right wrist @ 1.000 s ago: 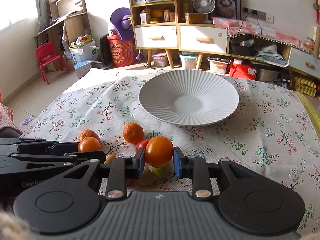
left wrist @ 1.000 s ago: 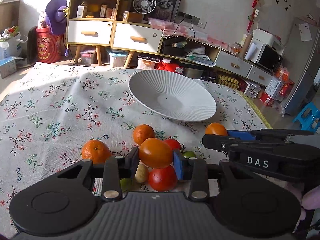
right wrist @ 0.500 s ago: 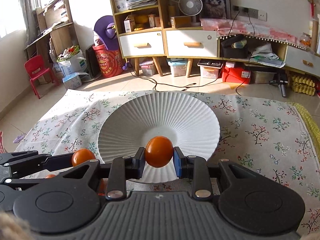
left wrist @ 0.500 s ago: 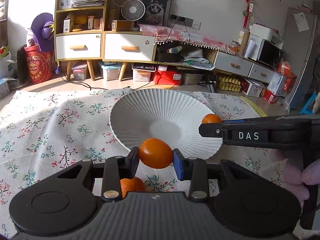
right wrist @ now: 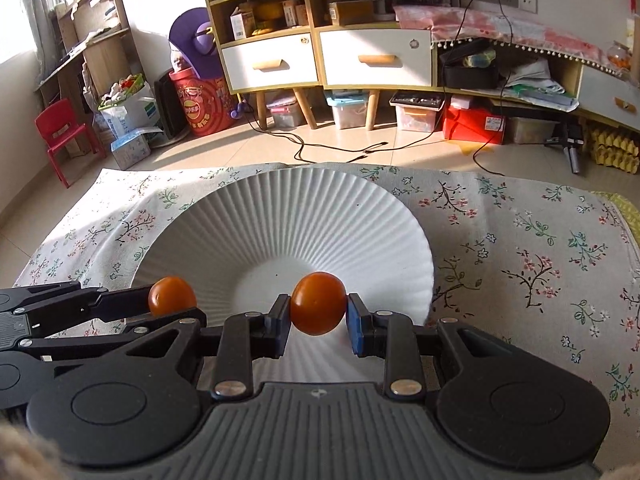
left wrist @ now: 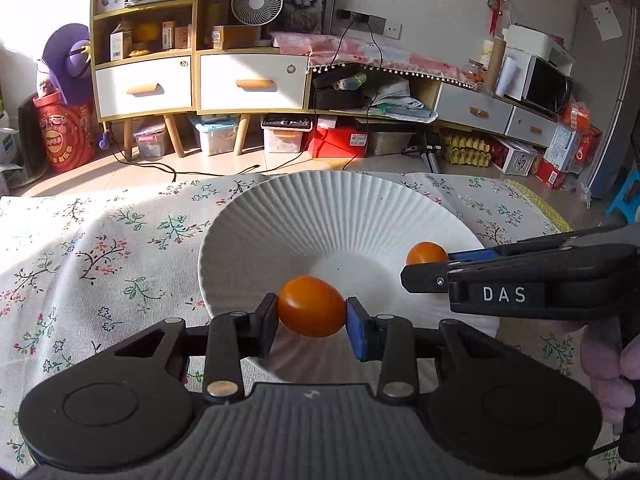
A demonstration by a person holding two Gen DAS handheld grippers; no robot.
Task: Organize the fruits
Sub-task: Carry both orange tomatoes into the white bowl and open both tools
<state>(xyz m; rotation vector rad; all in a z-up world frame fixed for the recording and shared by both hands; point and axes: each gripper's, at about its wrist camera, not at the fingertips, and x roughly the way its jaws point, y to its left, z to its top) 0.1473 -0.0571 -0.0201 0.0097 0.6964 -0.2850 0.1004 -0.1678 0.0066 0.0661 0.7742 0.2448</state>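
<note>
orange fruit [left wrist: 311, 306] | over plate [left wrist: 280, 216] | right gripper [left wrist: 426, 268] beside

Two orange fruits are in view: one orange fruit [left wrist: 311, 306] between the jaws of the left gripper [left wrist: 312, 322], the other orange fruit [right wrist: 318, 303] clamped in the right gripper [right wrist: 317, 326]. That makes two grippers. One white ribbed plate [left wrist: 280, 216] sits on one floral cloth [left wrist: 100, 248] over the surface. Far off stand one small fan [left wrist: 256, 2], two white drawers [left wrist: 252, 82], and one red child's chair [right wrist: 60, 136].
</note>
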